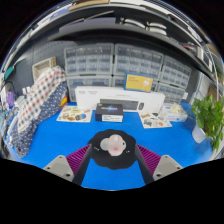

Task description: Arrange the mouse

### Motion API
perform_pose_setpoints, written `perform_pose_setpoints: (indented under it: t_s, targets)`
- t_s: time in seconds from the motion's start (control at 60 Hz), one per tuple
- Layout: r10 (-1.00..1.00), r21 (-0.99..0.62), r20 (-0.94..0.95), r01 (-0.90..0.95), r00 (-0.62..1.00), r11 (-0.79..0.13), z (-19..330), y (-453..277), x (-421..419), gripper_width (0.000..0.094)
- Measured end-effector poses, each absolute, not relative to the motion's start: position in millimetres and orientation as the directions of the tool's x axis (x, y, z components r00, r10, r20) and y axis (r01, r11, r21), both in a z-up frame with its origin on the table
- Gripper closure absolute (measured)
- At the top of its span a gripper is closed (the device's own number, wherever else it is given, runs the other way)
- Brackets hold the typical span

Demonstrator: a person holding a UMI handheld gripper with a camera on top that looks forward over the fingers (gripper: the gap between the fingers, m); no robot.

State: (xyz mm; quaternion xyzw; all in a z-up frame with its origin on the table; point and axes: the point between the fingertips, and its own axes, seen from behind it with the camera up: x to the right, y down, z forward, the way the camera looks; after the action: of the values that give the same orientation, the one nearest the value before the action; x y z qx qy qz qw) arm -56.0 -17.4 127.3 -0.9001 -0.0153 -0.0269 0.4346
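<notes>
Gripper view: mouse [112,148] low at centre of frame on its round black mat [113,156] on the blue table [60,140], set between the 2 spread fingers of the gripper [112,165] — jaws apart, nothing clamped — apparently lined up for a grasp.

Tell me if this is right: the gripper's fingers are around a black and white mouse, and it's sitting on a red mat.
Not quite. In the gripper view, the mat is blue, not red. The rest holds: the black and white mouse sits between the fingers of the gripper.
</notes>
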Motion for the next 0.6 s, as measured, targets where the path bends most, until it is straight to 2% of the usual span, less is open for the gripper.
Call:
perform_pose_setpoints:
  t_s: [0.267, 0.433, 0.6]
  targets:
    - [0.004, -0.835, 0.001, 0.003, 1.0, -0.551, 201.1, -108.9, -77.8, 0.0065]
    - [0.007, -0.861, 0.007, 0.01, 1.0, -0.509, 225.4, -142.3, -86.4, 0.0066]
    - [0.014, -0.861, 0.005, 0.012, 1.0, -0.508, 228.6, -163.8, -92.3, 0.0068]
